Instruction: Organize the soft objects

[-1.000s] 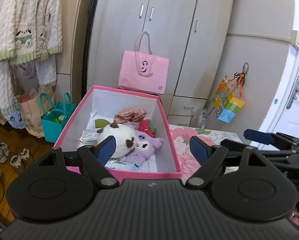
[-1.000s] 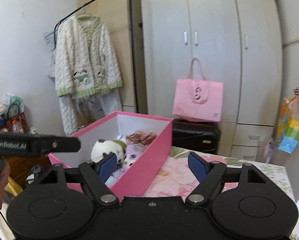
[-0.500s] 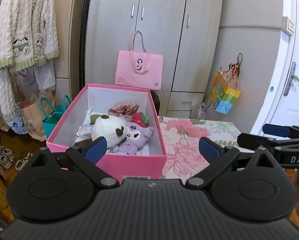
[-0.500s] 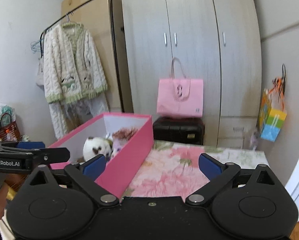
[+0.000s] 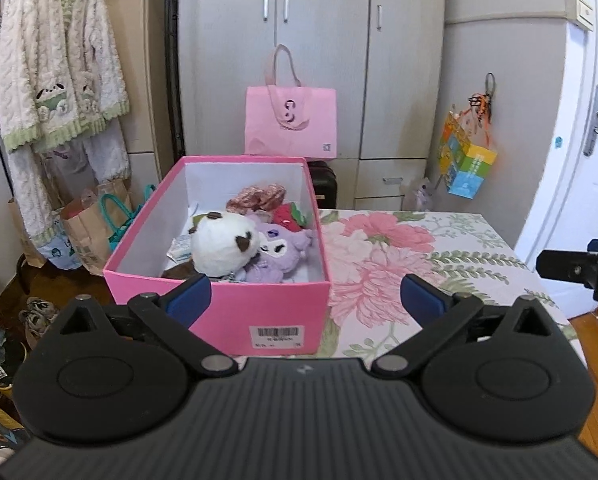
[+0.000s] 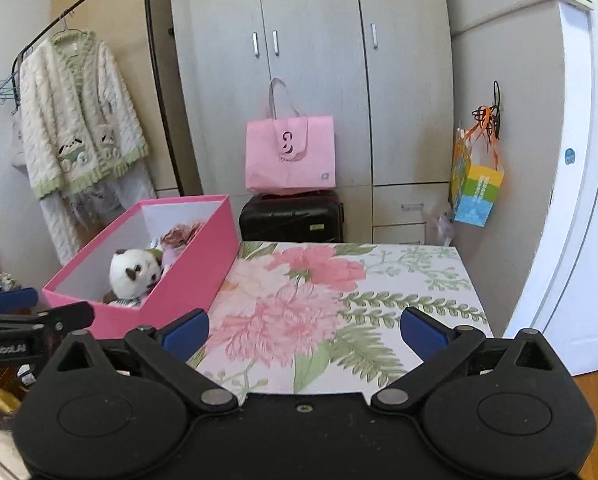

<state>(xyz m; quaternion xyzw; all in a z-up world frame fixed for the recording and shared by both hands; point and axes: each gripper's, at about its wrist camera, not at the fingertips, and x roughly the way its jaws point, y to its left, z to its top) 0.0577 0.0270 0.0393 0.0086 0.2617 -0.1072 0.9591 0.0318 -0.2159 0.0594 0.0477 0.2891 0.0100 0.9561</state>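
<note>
A pink open box stands on the left end of the flowered table. Inside lie a white panda plush, a purple plush, a red plush and a pinkish-brown frilly piece. My left gripper hovers short of the box's front wall, its jaws opening wide with nothing between them. My right gripper stands open and empty over the table's near edge, to the right of the box. The panda plush shows there too. Each gripper's tip appears at the other view's edge.
The flowered tablecloth covers the table right of the box. Behind it are a black suitcase with a pink bag on it, and grey wardrobes. A cardigan hangs left, paper bags below, a door right.
Both grippers have drawn back from the box and their jaws have spread wider. The box now looks smaller and farther off, and more of the tablecloth shows.
</note>
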